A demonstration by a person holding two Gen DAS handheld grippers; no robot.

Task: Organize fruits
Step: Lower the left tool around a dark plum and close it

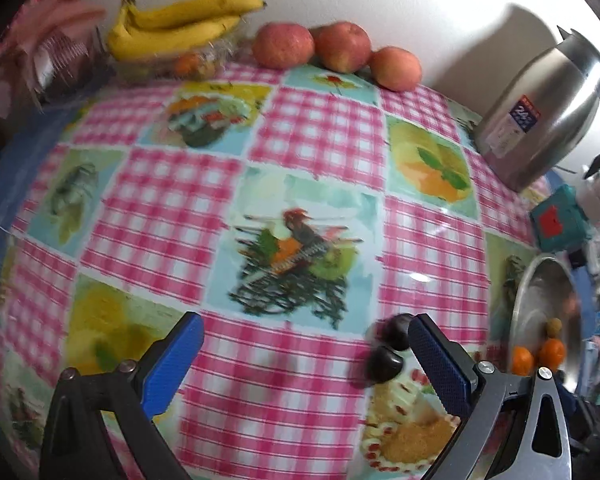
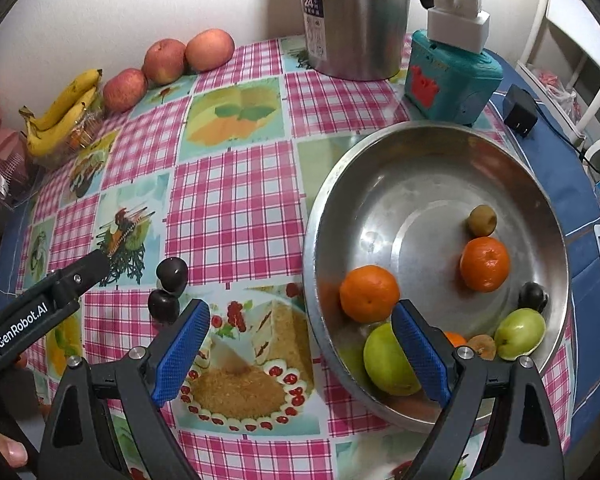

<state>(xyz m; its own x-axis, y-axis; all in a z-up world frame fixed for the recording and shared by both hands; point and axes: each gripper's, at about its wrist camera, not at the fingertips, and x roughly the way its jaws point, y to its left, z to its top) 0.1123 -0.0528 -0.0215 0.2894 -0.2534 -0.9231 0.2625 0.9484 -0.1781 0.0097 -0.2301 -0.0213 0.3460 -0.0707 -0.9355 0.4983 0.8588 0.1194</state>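
Dark plums: two small dark plums lay touching each other on the checked tablecloth, outside the bowl, just left of its rim.
Bowl: a wide steel bowl stood on the right of the table and held two oranges, two green fruits, one small brownish fruit, another dark plum and some partly hidden pieces near its front wall.
Left gripper: the left gripper hung over the cloth with its jaws wide apart and empty; the plums sat against the outer side of its right finger.
Right gripper: the right gripper had its jaws wide apart, clamped on nothing; they straddled the bowl's near rim.
Far edge: three apples sat in a row by the wall, beside a bunch of bananas lying on a clear tray.
Other things: a steel jug and a teal box stood behind the bowl.
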